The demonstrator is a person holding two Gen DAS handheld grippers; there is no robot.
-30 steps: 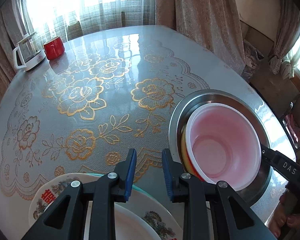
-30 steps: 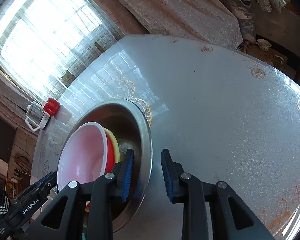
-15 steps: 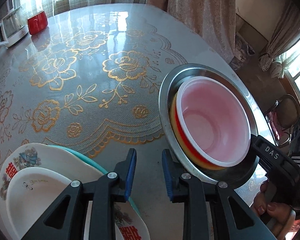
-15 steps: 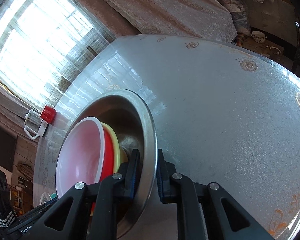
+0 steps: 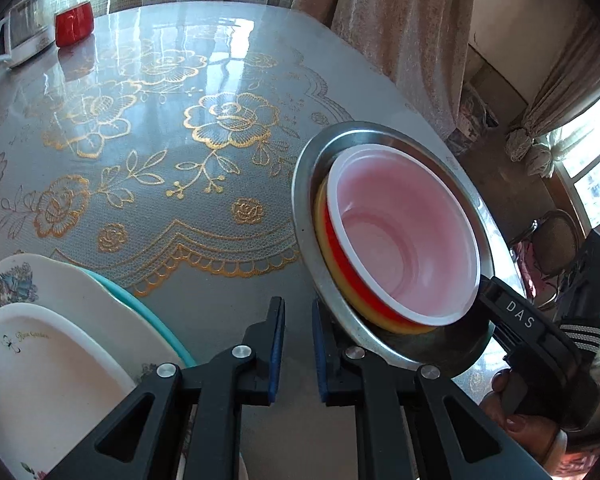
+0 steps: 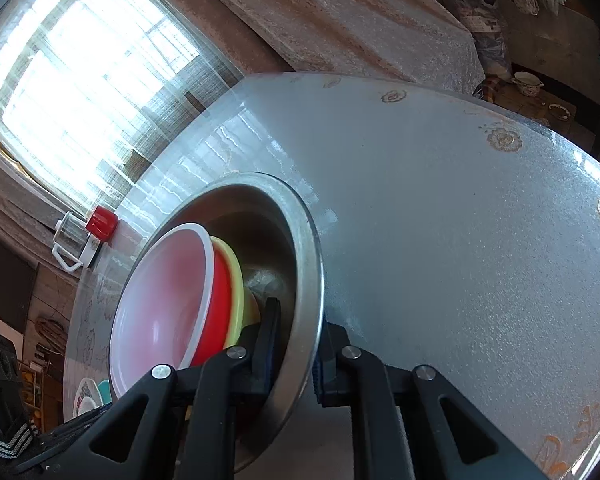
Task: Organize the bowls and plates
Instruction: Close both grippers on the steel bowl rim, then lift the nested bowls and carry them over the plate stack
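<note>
- Room: curtained window (image 6: 80,80) behind the far edge, heavy beige drapes (image 5: 404,32) beside it, wooden floor off to the side.
- Desk (image 5: 188,80): round, glossy grey cover with gold rose pattern, strong window glare.
- Far edge of desk: clear kettle with white handle (image 5: 20,36), red mug (image 5: 74,28) just beside it.
- Steel basin (image 5: 306,216): wide flat rim, sits near the desk edge; in the right wrist view it looks tilted, rim up toward the camera.
- Bowl stack inside the basin: pink-lined bowl with white rim (image 5: 404,240) on top, nested in a red bowl (image 5: 336,248), which is nested in a yellow bowl (image 5: 320,220). Stack leans against the basin wall.
- Plate stack near the left camera: plain white plate (image 5: 40,376) on top, floral white plate (image 5: 32,280) under it, teal plate (image 5: 140,304) edge showing below.
- Right tongs (image 6: 296,356): clamped on the basin rim, one finger inside the basin, one outside. Nearly fully closed; rim is between the pads.
- Left tongs (image 5: 298,354): closing, narrow gap, nothing between the pads. Over bare desk between plate stack and basin; the finger on the basin side is just beside its rim.
- Person's hand (image 5: 516,420) visible on the right tongs' grip.
</note>
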